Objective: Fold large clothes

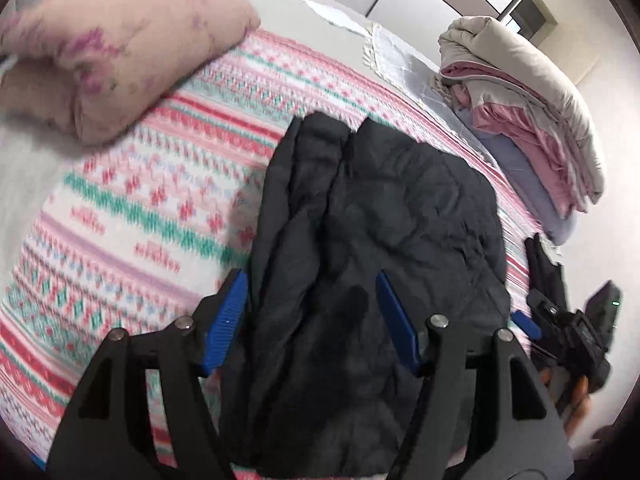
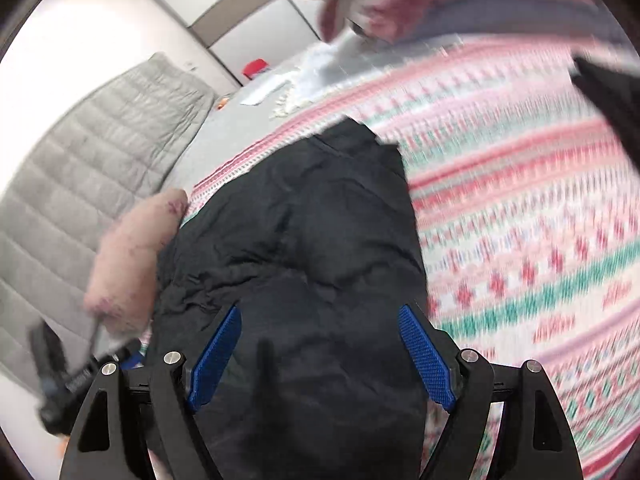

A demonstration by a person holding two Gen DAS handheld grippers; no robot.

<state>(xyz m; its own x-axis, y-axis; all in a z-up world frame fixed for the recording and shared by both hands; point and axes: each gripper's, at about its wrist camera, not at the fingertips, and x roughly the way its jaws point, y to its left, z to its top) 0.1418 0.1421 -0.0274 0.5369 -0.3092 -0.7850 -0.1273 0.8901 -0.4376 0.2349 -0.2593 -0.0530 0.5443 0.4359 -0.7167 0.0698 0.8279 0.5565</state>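
We had the dark jacket point(image 1: 376, 248) lying on the bed, on top of the pink-and-green patterned blanket point(image 1: 132, 208), w/ its near end right under both tools. It was already bunched into a long narrow shape, creased and puffy, w/ layers overlapping along its left side, so we judged the fold was partway done, not finished.

Left claw point(image 1: 312, 320): spread wide, blue pads either side of the jacket's near part, nothing gripped. Right claw point(image 2: 320, 356): same, spread wide above the dark fabric, nothing held. Whether the pads actually touched the cloth we couldn't tell; both looked to hover just over it.

In the left view the right tool showed at the far right edge, near the jacket's right border. The right view was smeared (motion blur), so fine detail there was unreliable.

Other stuff: pink pillow point(image 1: 108, 60) off to the left of the jacket, well apart in the left view; a folded pile of bedding point(image 1: 528, 120) far right, near the bed edge.

Our read on the next move: each claw needs to drop onto a near corner or edge, pinch through all layers (padded fabric, prob. springy), then carry that end toward the far end to halve the length. Risk: grabbing only the top layer, so the bundle opens up.
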